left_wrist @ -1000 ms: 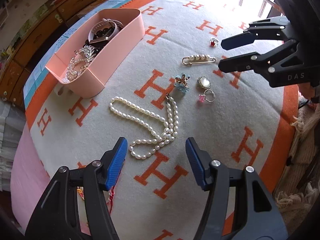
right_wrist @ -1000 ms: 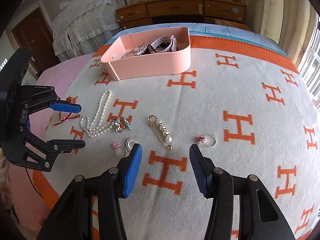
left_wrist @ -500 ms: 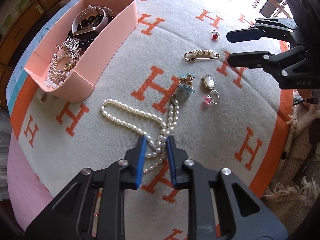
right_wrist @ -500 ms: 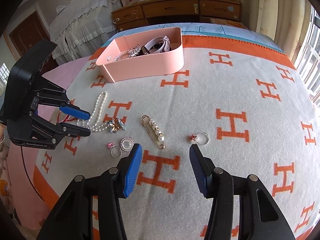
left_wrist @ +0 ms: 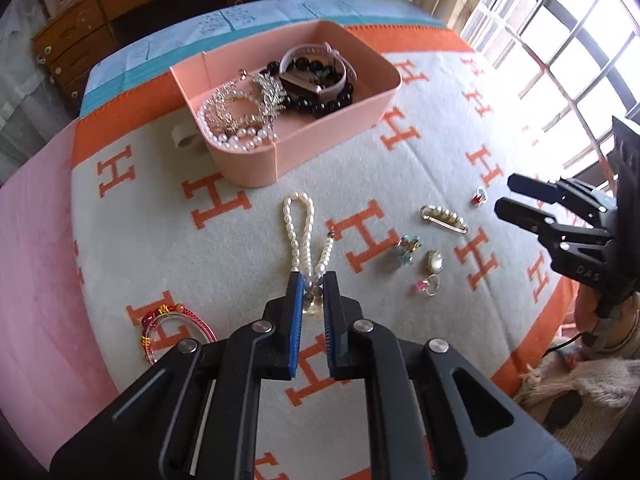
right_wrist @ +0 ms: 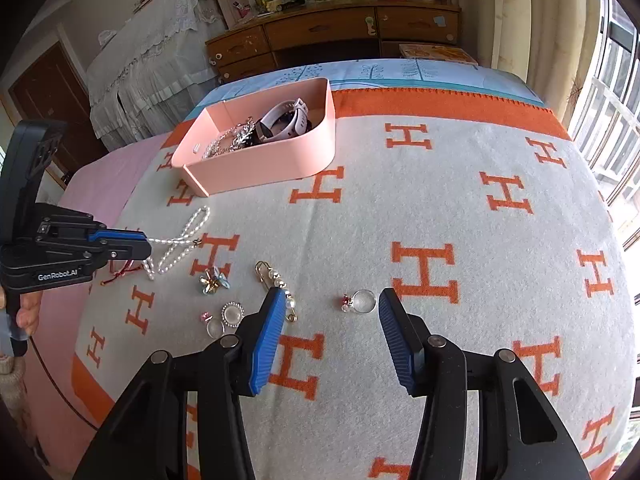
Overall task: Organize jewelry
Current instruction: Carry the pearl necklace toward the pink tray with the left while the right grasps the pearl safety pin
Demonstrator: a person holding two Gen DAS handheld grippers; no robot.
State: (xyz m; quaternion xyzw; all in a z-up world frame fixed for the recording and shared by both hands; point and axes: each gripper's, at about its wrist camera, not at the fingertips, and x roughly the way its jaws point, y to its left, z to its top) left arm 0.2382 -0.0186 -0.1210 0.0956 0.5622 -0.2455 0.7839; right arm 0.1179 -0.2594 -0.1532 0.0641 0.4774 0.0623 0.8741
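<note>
The left gripper (left_wrist: 311,280) is clamped on the pearl necklace (left_wrist: 298,232), whose loop trails on the blanket (left_wrist: 440,152) toward 12 o'clock; next, I judge, lift it into the pink box (left_wrist: 248,164), already holding pearls, beads and a watch. The right gripper (right_wrist: 332,308) hangs spread apart over a ring (right_wrist: 360,302)

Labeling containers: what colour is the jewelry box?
Pink jewelry box, plain, no pattern; shows best in the left wrist view.
</note>
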